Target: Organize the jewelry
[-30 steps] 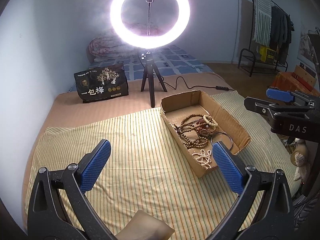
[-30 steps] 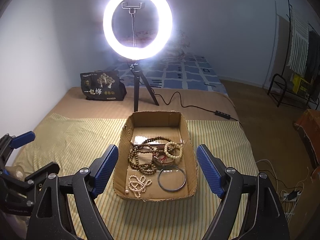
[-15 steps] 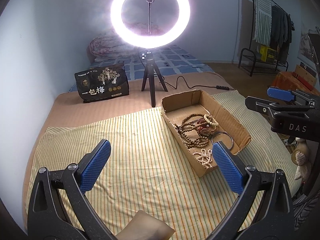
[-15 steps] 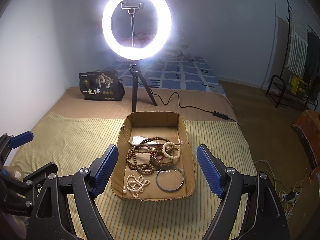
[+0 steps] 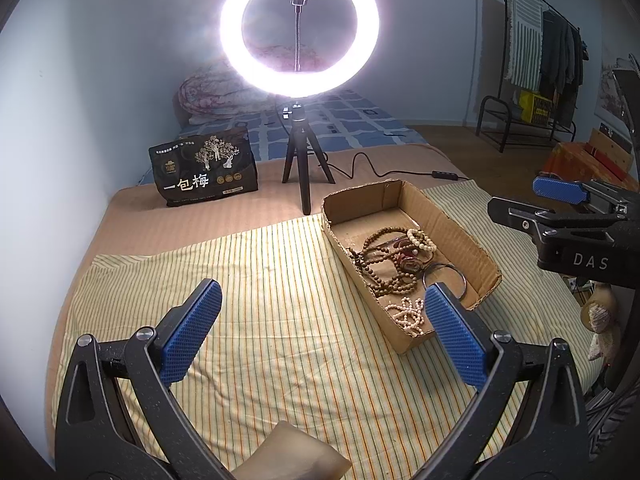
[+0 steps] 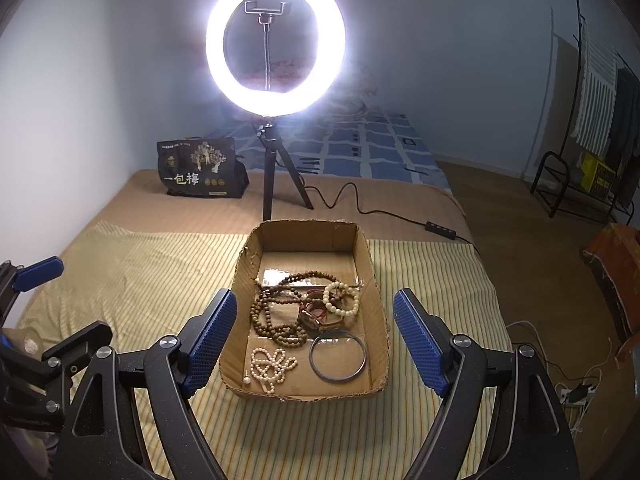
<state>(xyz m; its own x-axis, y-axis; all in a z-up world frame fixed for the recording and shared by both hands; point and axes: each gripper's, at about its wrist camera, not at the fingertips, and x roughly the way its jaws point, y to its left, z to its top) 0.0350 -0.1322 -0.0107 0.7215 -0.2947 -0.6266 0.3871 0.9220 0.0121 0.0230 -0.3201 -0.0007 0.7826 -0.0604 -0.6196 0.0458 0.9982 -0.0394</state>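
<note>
A shallow cardboard box lies on a striped cloth and holds the jewelry. Inside are a long brown bead necklace, a cream bead bracelet, a white pearl strand and a dark metal bangle. My right gripper hovers open above the box's near end with nothing between its blue pads. My left gripper is open over bare cloth, left of the box, holding nothing.
A lit ring light on a small tripod stands just behind the box, its cable trailing right. A black printed bag sits at the back left. The striped cloth stretches left of the box. A clothes rack stands far right.
</note>
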